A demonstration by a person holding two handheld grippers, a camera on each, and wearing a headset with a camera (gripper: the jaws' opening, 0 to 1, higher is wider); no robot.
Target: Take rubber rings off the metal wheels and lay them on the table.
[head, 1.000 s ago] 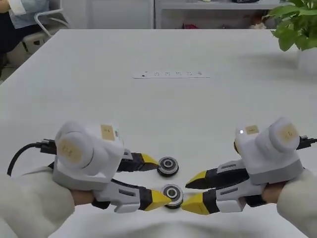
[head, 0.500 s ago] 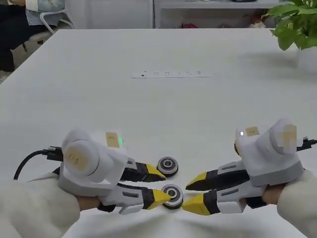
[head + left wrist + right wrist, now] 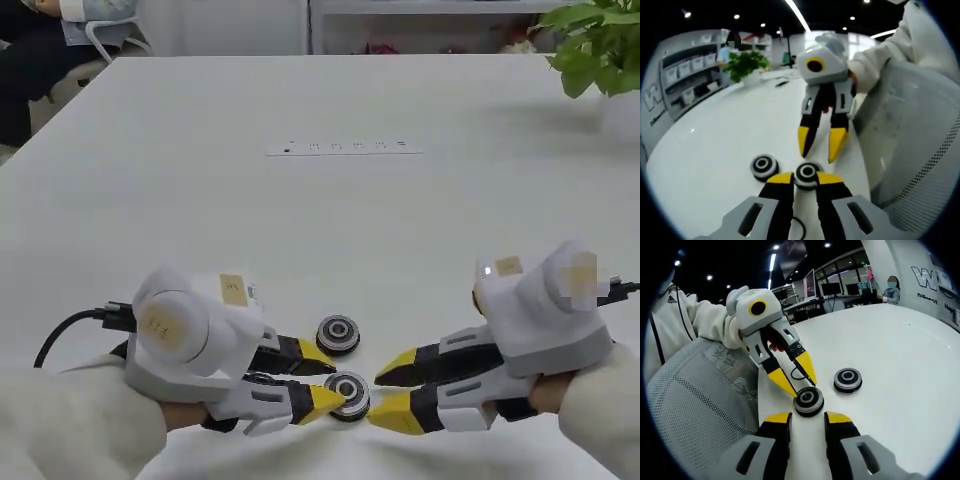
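Note:
Two metal wheels with black rubber rings lie flat near the table's front edge. The near wheel (image 3: 347,393) (image 3: 807,174) (image 3: 808,401) sits between the yellow tips of my left gripper (image 3: 332,382) (image 3: 804,178) (image 3: 804,390), whose jaws are shut against its rim. My right gripper (image 3: 388,388) (image 3: 807,417) (image 3: 818,156) faces it from the right, open, its tips just short of that wheel and holding nothing. The second wheel (image 3: 338,334) (image 3: 764,166) (image 3: 847,379) lies free a little farther back.
The white table (image 3: 330,230) stretches far ahead, with a flush socket strip (image 3: 345,148) in its middle. A potted plant (image 3: 595,45) stands at the back right. A chair and a seated person are at the back left. A black cable (image 3: 70,325) trails from the left gripper.
The left gripper's jaws have narrowed from wide apart to closed on the near wheel, and it has shifted slightly right. The right gripper and both wheels have stayed put.

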